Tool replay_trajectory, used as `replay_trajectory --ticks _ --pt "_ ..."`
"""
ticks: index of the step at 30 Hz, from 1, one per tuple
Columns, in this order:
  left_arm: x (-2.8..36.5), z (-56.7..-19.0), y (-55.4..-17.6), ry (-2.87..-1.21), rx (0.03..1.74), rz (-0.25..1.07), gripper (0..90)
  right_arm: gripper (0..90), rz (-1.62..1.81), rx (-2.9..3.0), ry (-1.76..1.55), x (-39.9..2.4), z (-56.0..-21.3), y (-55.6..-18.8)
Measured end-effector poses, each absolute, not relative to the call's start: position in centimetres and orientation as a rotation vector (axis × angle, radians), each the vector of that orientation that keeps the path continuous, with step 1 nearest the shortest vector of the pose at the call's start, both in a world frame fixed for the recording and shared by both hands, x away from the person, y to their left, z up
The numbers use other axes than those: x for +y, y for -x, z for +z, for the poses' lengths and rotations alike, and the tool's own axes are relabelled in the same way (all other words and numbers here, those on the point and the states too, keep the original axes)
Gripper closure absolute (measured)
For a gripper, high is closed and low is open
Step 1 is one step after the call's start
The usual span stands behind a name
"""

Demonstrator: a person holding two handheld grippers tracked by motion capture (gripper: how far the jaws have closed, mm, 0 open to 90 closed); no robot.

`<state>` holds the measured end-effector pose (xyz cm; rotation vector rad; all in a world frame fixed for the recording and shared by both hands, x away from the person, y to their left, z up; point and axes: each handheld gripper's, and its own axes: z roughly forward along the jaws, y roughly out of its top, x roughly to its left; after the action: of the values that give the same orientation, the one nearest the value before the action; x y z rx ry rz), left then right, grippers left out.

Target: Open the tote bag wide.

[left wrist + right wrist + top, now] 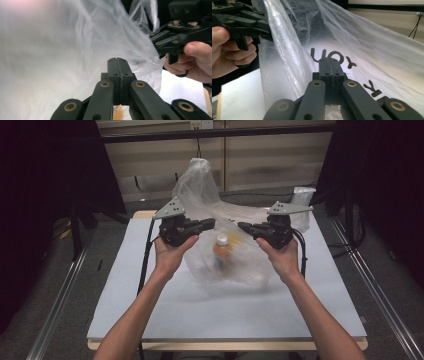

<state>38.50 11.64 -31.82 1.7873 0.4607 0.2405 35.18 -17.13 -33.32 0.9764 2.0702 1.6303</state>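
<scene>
A clear plastic bag [200, 190] stands bunched in the middle of the white table [200, 315]. Inside it is a bottle [221, 247] with orange contents and a white cap. My left gripper [211, 224] meets the bag's left side, and its jaws are shut on the film. My right gripper [241, 226] is shut on the film from the right, facing the left one across a small gap above the bottle. In the left gripper view the shut jaws [117, 59] press into the bag [62, 50]. In the right gripper view the shut jaws [329, 59] sit against film with dark lettering [374, 50].
A second piece of clear plastic [302, 195] rises at the table's back right corner. Black curtains hang on both sides, with stand legs [75, 230] on the floor at left. Metal rails run along the floor beside the table.
</scene>
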Motion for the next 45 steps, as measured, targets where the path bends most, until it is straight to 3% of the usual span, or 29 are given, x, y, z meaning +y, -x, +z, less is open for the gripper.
replay_trajectory --ticks 18,36,45 --pt "13.2 -38.5 -41.5 -1.904 0.619 0.247 90.0 90.0 1.578 2.164 -0.998 -15.3 -37.9 -35.1" --pt "12.8 -46.6 -41.9 -1.941 0.751 0.114 90.0 90.0 1.423 2.314 -1.084 -15.6 -43.9 -35.3" --pt "15.5 -48.2 -43.0 -1.99 0.838 0.091 90.0 90.0 1.366 2.375 -1.15 -16.2 -47.7 -36.0"
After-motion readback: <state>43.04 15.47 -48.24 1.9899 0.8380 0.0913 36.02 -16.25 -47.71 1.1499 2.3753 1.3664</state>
